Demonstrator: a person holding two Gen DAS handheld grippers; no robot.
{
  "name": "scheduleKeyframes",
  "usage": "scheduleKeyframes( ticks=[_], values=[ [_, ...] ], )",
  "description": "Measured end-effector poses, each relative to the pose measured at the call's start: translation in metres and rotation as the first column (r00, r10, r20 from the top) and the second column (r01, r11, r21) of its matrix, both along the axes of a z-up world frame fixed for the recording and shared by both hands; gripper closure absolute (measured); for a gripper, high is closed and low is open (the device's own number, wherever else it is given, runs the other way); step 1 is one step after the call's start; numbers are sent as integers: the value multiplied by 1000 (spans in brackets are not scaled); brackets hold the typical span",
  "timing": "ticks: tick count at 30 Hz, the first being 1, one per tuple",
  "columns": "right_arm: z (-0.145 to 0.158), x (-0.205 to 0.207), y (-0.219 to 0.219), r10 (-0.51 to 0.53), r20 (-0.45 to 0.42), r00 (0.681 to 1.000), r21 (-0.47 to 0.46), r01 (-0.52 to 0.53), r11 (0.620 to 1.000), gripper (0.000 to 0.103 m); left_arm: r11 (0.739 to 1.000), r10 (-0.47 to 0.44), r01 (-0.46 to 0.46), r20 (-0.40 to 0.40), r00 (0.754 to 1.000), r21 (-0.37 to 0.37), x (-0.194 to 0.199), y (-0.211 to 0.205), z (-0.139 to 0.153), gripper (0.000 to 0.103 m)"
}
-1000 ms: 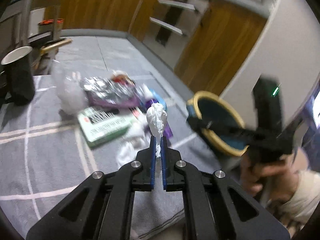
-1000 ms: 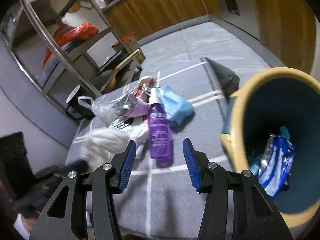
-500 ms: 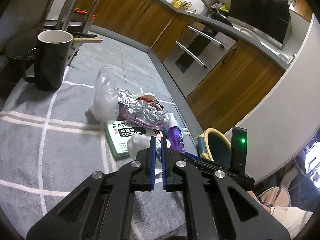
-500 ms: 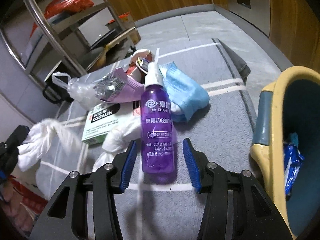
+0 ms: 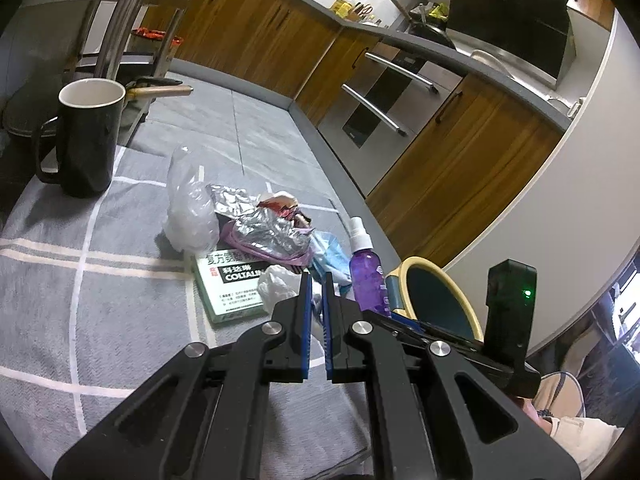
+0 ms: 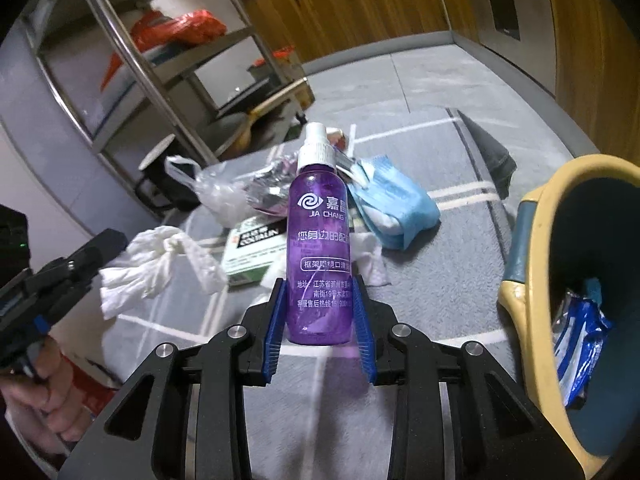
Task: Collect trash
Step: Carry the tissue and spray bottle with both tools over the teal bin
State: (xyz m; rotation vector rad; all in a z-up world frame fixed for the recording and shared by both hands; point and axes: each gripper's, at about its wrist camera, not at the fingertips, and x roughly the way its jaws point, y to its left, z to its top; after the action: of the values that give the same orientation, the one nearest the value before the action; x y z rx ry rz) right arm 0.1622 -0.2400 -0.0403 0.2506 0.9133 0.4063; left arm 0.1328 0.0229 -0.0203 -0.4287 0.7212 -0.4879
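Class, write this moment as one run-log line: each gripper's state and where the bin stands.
left gripper: shut on white tissue | right gripper: closing around purple spray bottle, upright on cloth | bin: right of bottle, blue wrapper inside

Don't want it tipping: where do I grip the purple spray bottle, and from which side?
Grip the purple spray bottle low on its straight round body, not the narrow white cap. It stands upright with the blue mask close behind, so come level from the near side, pads on its two flanks, as the right hand-held gripper is set.
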Motion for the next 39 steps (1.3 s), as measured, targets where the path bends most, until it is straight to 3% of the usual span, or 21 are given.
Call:
scheduleKeyframes(
  ticks=[19, 28, 39],
  values=[
    [39, -47, -64, -117, 71, 991, 36, 115, 993, 70, 994, -100, 103, 88, 991, -34, -9, -61, 42, 99],
    [44, -69, -114, -214, 89, 973, 24, 212, 977, 70, 978, -199, 203, 88, 976, -44, -5, -118, 44, 99],
    [33, -94, -187, -354, 67, 933, 24, 353, 935, 69, 938, -344, 347, 78, 936, -25, -8, -209, 41, 99]
  ],
)
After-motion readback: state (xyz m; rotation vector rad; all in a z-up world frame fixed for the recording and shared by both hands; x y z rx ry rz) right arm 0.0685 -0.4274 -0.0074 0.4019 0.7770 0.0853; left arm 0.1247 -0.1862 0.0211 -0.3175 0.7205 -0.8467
